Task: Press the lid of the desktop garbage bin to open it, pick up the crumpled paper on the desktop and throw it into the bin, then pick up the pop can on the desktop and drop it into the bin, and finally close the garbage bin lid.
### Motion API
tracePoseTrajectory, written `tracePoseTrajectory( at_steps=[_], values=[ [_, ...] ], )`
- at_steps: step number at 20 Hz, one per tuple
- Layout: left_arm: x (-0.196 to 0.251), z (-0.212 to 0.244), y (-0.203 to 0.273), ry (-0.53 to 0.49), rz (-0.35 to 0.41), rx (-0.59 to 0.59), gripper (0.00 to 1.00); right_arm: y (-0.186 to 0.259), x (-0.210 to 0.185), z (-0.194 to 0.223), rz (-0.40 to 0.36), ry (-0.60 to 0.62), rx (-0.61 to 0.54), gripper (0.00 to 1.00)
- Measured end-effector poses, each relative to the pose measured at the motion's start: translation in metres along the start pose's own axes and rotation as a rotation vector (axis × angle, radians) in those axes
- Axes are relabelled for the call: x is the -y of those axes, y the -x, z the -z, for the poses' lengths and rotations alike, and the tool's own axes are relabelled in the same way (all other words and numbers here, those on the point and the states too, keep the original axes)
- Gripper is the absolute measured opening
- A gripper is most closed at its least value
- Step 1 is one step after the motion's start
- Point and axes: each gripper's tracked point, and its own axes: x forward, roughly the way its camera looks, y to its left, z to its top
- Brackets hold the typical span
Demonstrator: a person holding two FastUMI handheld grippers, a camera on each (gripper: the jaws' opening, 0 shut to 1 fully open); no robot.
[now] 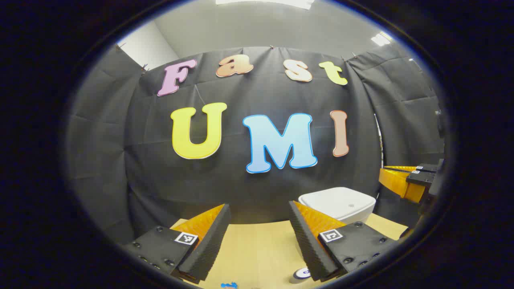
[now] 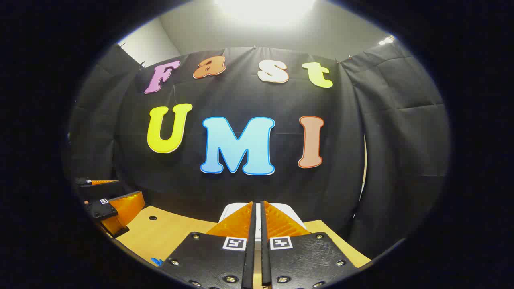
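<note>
On the wooden desk [image 1: 257, 249] the white bin [image 1: 337, 204] sits lid-up, closed.

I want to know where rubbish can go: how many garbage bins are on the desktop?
1. The white garbage bin stands at the desktop's far edge by the booth wall, lid down; in the right gripper view it sits right beyond the right gripper. Others may lie out of frame.

The garbage bin [image 1: 338, 204] stands on the tabletop [image 1: 257, 249] at its far edge, lid down, with the booth wall just behind it. In the left gripper view, the left tool [image 1: 260, 212] hangs before and left of the bin, the right tool [image 1: 403, 182] to the bin's right. In the right gripper view, the right tool [image 2: 257, 206] points straight at the bin [image 2: 293, 210], with the left tool [image 2: 116, 196] well off to the bin's left.
</note>
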Motion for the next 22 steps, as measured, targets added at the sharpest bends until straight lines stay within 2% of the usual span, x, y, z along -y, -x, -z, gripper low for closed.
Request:
tracePoseTrajectory(
  at_steps=[3,4,5,8,10,11,12,13,16,22],
  values=[
    [-0.001,-0.002,0.000,0.010,0.004,0.003,0.97,0.000,0.004,0.007,0.009,-0.008,-0.010,0.07],
    [-0.002,-0.003,0.000,0.012,0.005,0.005,0.96,-0.012,0.004,0.008,0.009,-0.007,-0.015,0.01],
    [-0.003,-0.005,0.000,0.015,0.005,0.004,0.94,-0.016,0.005,0.010,0.008,-0.002,-0.019,0.00],
    [-0.008,-0.007,-0.001,0.014,0.001,0.008,0.92,-0.024,0.005,0.015,-0.001,-0.007,-0.030,0.01],
    [-0.011,-0.008,-0.002,0.017,-0.001,0.008,0.94,-0.030,0.004,0.017,-0.009,-0.009,-0.036,0.01],
    [-0.011,-0.009,-0.003,0.021,0.000,0.008,0.92,-0.033,0.004,0.019,-0.013,-0.007,-0.045,0.01],
    [-0.011,-0.009,-0.004,0.025,0.002,0.005,0.97,-0.039,0.003,0.025,-0.022,-0.002,-0.059,0.01],
    [-0.011,-0.010,-0.006,0.028,0.005,0.006,0.92,-0.044,0.002,0.030,-0.034,0.000,-0.074,0.01],
    [-0.012,-0.010,-0.009,0.025,0.004,0.006,0.94,-0.059,0.000,0.048,-0.058,-0.006,-0.119,0.01],
    [-0.015,-0.008,-0.012,0.023,-0.010,-0.007,0.92,-0.079,0.005,0.093,-0.048,-0.066,-0.207,0.01]
  ],
)
